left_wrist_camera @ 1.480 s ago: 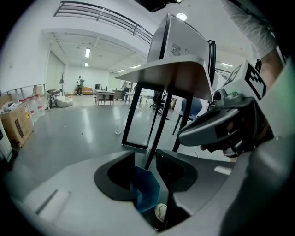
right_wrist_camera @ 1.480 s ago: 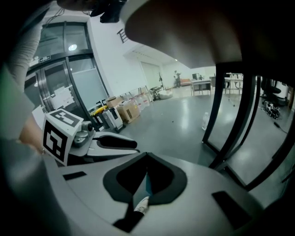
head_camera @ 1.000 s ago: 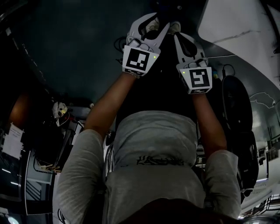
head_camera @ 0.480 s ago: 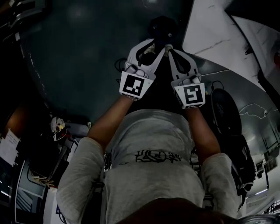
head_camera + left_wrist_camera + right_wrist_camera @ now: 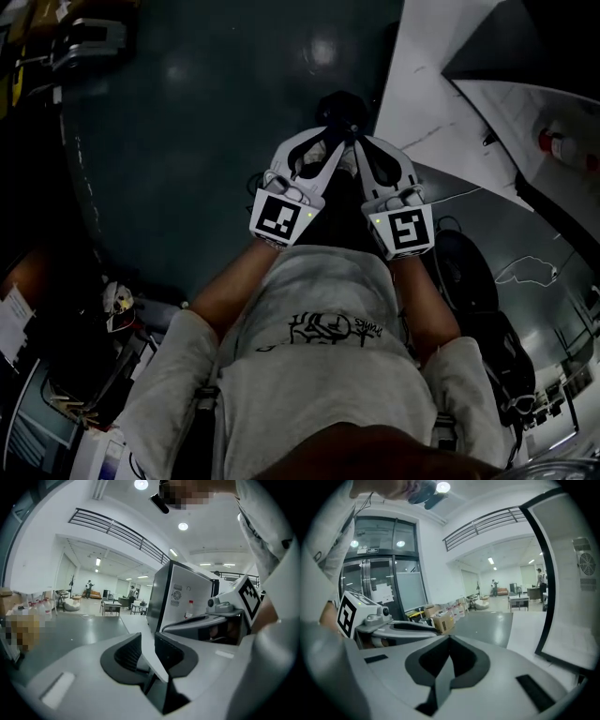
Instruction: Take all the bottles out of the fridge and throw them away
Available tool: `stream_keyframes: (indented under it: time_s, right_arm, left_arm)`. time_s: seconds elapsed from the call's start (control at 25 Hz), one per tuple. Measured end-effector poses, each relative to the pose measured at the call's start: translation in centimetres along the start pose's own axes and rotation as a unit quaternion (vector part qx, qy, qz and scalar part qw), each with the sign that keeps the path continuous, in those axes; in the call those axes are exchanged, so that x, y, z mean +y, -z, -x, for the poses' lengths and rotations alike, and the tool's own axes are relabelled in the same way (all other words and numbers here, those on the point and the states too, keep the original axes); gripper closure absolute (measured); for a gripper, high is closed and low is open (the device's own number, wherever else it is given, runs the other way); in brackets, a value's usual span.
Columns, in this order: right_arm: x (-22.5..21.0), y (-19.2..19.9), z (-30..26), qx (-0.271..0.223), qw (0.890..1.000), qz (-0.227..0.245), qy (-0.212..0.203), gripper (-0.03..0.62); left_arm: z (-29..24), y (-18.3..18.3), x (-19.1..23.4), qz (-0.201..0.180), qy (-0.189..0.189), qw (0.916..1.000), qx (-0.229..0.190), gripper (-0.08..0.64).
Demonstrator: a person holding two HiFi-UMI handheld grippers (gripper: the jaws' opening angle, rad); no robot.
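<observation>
**Dark overhead, bright at gripper level**

The head view is dim and underexposed: the floor (image 5: 187,141) is nearly black except one soft glare spot near the top edge, and the corners sink into shadow. Both gripper views are bright, evenly lit by ceiling lamps (image 5: 183,526) that blow out white. Their wide lenses bend the railing (image 5: 117,529) and blacken the corners. The left gripper (image 5: 146,639) and right gripper (image 5: 449,640) look soft up close.

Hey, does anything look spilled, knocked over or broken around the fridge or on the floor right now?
Nothing stands out. The fridge stands upright, and the grey floor shows no spill or debris, though the head view is dim.
</observation>
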State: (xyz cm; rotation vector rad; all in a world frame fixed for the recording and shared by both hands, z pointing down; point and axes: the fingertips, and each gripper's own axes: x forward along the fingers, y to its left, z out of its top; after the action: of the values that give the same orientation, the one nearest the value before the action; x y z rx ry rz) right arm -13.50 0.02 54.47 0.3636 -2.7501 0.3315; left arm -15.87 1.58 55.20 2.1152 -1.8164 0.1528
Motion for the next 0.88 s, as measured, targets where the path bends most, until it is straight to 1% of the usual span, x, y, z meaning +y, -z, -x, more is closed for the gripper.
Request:
stream_keyframes:
  time_s: [0.08, 0.12, 0.24, 0.32, 0.4, 0.6, 0.72, 0.88]
  right_arm:
    - [-0.2, -2.3, 0.3, -0.009, 1.000, 0.016, 0.000, 0.583]
    - [-0.3, -3.2, 0.5, -0.015, 1.000, 0.018, 0.003, 0.583]
    - [-0.4, -5.6, 1.3, -0.023, 1.000, 0.013, 0.014, 0.583]
    - [-0.1, -7.1, 1.9, -0.022, 0.999, 0.021, 0.016, 0.583]
    - [0.2, -8.5, 2.5, -0.032, 0.999, 0.032, 0.016, 0.583]
    - [0.4, -11.9, 3.1, -0.047, 0.997, 0.059, 0.019, 0.583]
    - [1.0, -13.6, 4.0, -0.055, 0.996, 0.063, 0.023, 0.583]
    - [1.6, -15.5, 5.1, -0.066, 0.995, 0.064, 0.025, 0.583]
  left_arm:
    - [0.1, -1.6, 0.0, -0.009, 0.002, 0.9999, -0.009, 0.468]
    - [0.2, -2.5, -0.1, -0.009, 0.002, 0.9999, -0.013, 0.469]
    - [0.9, -5.4, -0.2, 0.009, -0.004, 0.9996, -0.025, 0.487]
    - [1.5, -7.3, -0.6, 0.008, -0.003, 0.9993, -0.037, 0.494]
    - [1.9, -9.0, -1.0, 0.004, -0.001, 0.9988, -0.048, 0.499]
    - [2.3, -12.4, -0.9, -0.014, 0.000, 0.9974, -0.071, 0.513]
    - [3.3, -14.1, -1.4, -0.021, 0.001, 0.9962, -0.084, 0.523]
    - [4.5, -15.8, -1.9, -0.021, 0.000, 0.9954, -0.094, 0.545]
